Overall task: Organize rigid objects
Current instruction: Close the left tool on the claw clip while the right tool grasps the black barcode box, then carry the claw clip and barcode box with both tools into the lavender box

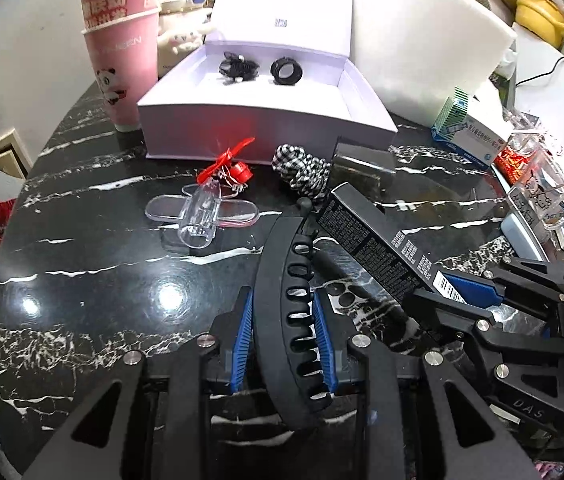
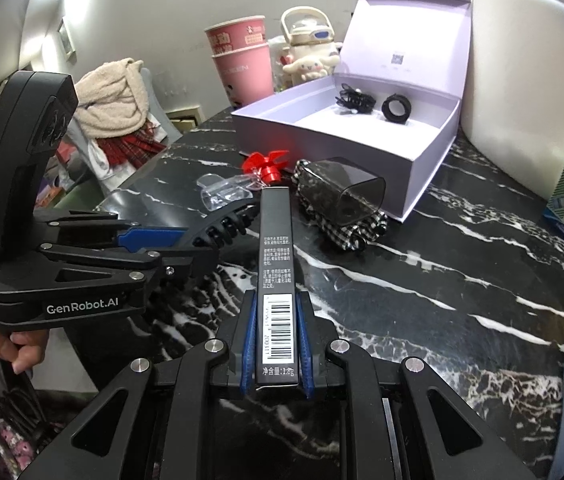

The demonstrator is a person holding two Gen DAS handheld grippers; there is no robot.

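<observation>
My left gripper (image 1: 283, 304) is shut on a long black hair clip (image 1: 282, 280) with a row of slots, held above the black marble table (image 1: 102, 280). My right gripper (image 2: 278, 300) is shut on a slim black carton (image 2: 276, 240) with a barcode label; the carton also shows at the right of the left wrist view (image 1: 377, 240). An open lilac box (image 1: 258, 120) stands at the back and holds a black hair clip (image 1: 238, 66) and a black ring (image 1: 285, 70). The left gripper also shows at the left of the right wrist view (image 2: 186, 244).
On the table lie a clear plastic piece (image 1: 202, 212), a red propeller toy (image 1: 230, 164), a checked cloth item (image 1: 301, 168) and a smoky clear cap (image 2: 345, 188). Pink paper cups (image 1: 122, 52) stand back left. A medicine box (image 1: 469, 140) lies at the right.
</observation>
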